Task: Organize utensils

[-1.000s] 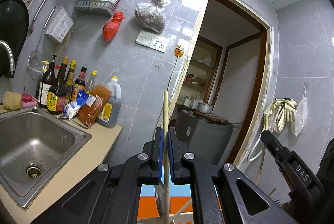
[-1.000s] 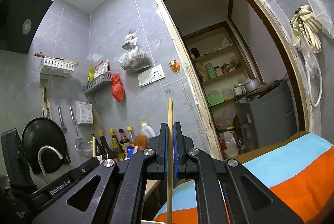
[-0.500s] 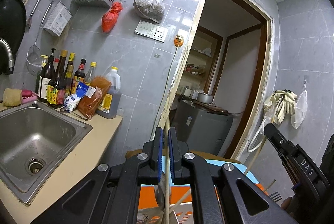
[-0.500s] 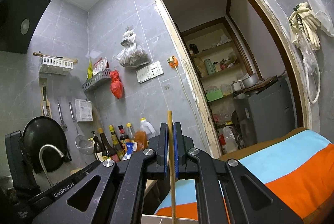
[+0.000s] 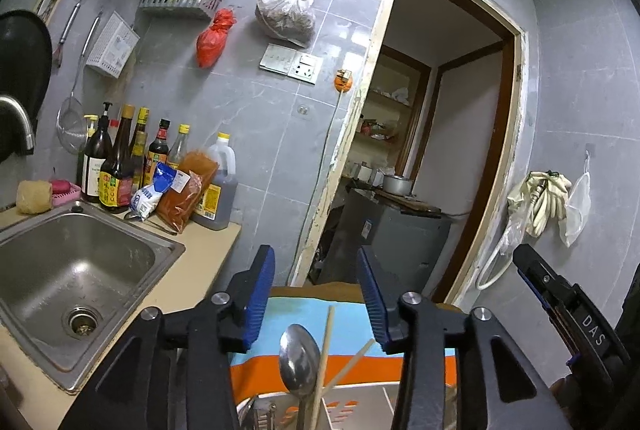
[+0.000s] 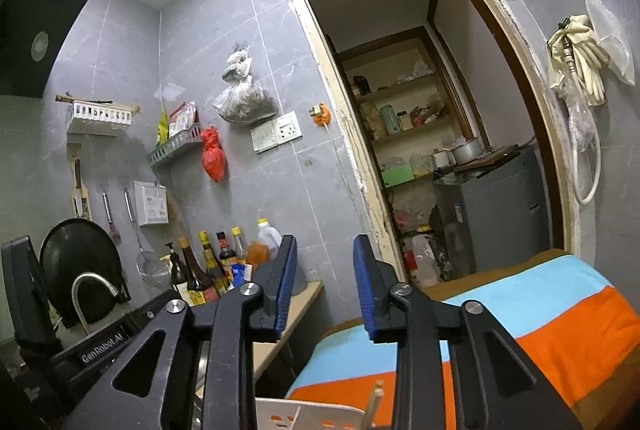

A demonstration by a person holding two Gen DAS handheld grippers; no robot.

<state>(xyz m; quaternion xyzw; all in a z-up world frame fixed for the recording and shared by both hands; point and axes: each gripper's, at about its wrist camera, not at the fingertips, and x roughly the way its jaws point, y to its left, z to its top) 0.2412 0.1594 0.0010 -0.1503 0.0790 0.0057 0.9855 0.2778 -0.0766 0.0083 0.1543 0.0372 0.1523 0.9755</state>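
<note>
A: Grippers, two of them, held out about level over a white utensil holder (image 5: 352,408) at the bottom edge of both views. What is the left gripper (image 5: 316,294) doing?

B: It points toward a grey tiled wall and an open doorway (image 5: 432,133), tipped slightly downward. Its blue-padded jaws have just been opening and now stand apart with nothing pressed between them. Below the gap, a metal spoon (image 5: 299,356) stands bowl-up in the holder, and two wooden chopsticks (image 5: 326,350) lean beside it, one crossing the other. Neither pad touches them.

A: And the right gripper (image 6: 325,284)?

B: It also points level at the doorway. Its jaws have just been opening too, and they are released, holding nothing. The tip of one chopstick (image 6: 376,396) pokes up from the holder's rim, low and right of the gap, clear of the pads.

A: What surrounds them?

B: A steel sink (image 5: 68,270) sits to the left, with sauce bottles (image 5: 120,165) lined along the counter behind it. A striped blue and orange cloth (image 6: 520,314) lies under the holder. The right gripper's black body shows at the right edge of the left view
</note>
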